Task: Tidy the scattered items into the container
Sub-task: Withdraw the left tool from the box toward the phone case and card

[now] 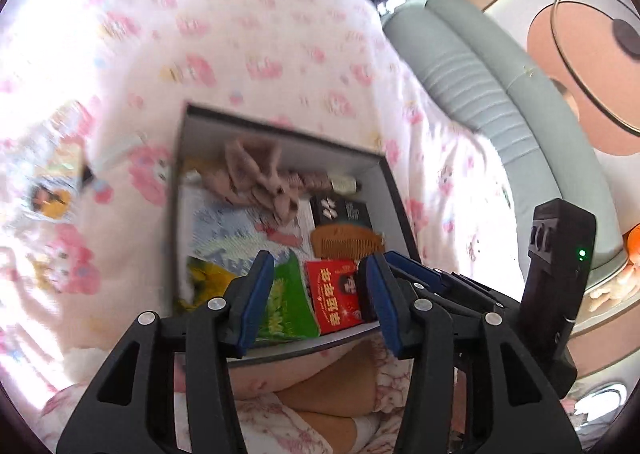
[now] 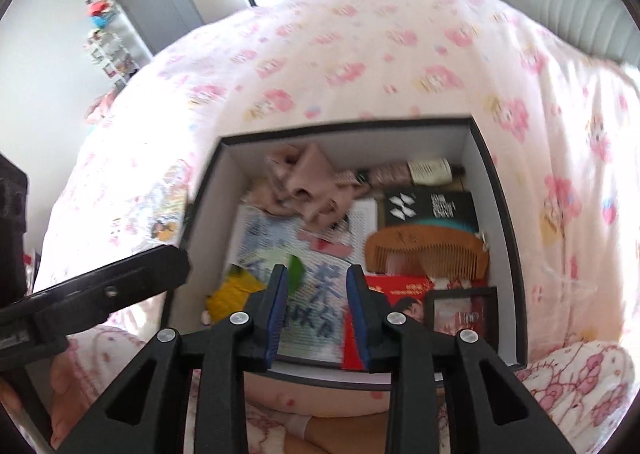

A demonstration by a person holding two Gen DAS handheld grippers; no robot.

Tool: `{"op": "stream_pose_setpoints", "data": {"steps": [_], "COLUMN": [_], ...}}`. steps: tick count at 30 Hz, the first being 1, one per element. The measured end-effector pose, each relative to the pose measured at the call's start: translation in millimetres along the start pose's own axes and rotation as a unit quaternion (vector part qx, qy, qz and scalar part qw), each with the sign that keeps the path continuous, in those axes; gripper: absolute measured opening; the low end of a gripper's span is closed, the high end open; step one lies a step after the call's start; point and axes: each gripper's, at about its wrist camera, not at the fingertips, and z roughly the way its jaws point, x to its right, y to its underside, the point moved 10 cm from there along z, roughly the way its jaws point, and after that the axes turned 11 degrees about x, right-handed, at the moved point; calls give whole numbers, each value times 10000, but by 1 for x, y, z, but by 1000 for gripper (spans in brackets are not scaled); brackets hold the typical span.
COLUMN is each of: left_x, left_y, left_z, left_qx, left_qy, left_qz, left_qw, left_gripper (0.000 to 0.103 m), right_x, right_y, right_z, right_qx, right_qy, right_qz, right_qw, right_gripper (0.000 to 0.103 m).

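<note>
Right wrist view shows my right gripper (image 2: 316, 310) and left gripper (image 1: 316, 302) hovering over the box (image 2: 500, 190) on the bed (image 2: 360, 54), jaws part-open and empty, comb (image 2: 428, 250) already inside.

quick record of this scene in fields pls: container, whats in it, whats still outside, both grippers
container: open dark-rimmed box with pale inner walls, on a pink patterned bedspread
inside: wooden comb, pinkish cloth, black carton, red packet, green packet, yellow item, printed sheet, tube
outside: small printed packet on the bedspread left of the box, blurred
left gripper: open, nothing between the pads
right gripper: open, nothing held
</note>
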Motion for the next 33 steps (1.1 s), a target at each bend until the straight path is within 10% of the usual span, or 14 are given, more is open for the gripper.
{"op": "stream_pose_setpoints", "data": {"steps": [14,33], "left_x": [-37,-207], "left_y": [-22,-15], "left_z": [-83,-104], "left_qx": [872,1255], "left_qy": [-678,-1416], "left_qz": [98,-1457], "left_qw": [9938,9711], "left_gripper": [49,54], "right_x": [-95,-232], "right_y": [-24,-10], "right_z": [-19,78], "right_qx": [366,-303], "right_qy": [-580,-1389], "right_qz": [-664,-1600], "right_qw": [9954,9768], "right_gripper": [35,38]}}
